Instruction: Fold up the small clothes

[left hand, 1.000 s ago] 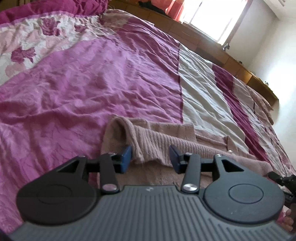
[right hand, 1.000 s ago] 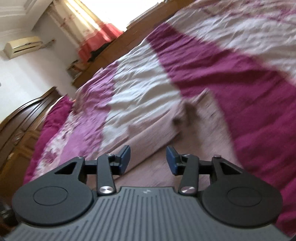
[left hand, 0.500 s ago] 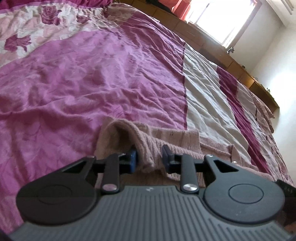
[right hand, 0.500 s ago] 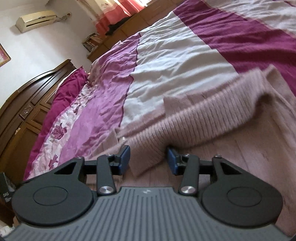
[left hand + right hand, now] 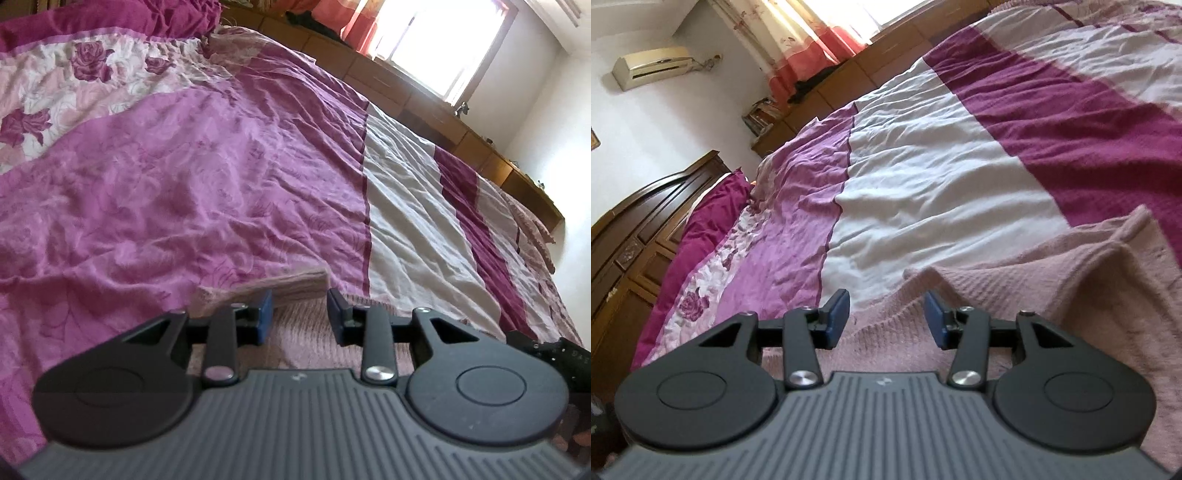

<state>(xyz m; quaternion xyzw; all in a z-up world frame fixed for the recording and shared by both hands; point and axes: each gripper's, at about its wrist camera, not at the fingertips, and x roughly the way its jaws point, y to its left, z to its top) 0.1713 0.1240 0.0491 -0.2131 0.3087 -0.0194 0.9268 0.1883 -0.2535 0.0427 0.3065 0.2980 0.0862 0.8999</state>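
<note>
Sweater point(image 5: 1052, 295) on striped bedspread point(image 5: 221, 184), left gripper point(image 5: 300, 314) fingers just widened, right gripper point(image 5: 886, 317) fingers apart, both gripping nothing.

A wrinkled bedspread point(image 5: 192, 192) covers the bed in broad bands: rose-printed at the head end, then pink-purple, then white, then deep magenta. Along the far side of the bed runs a row of low wooden cabinets point(image 5: 417, 99) under a bright window point(image 5: 439, 44) with a red-orange curtain point(image 5: 812, 48), some dark item lying on the cabinet tops. In the right wrist view a dark carved wooden headboard point(image 5: 646, 225) stands at the left, an air conditioner point(image 5: 652, 66) high on the white wall above.
</note>
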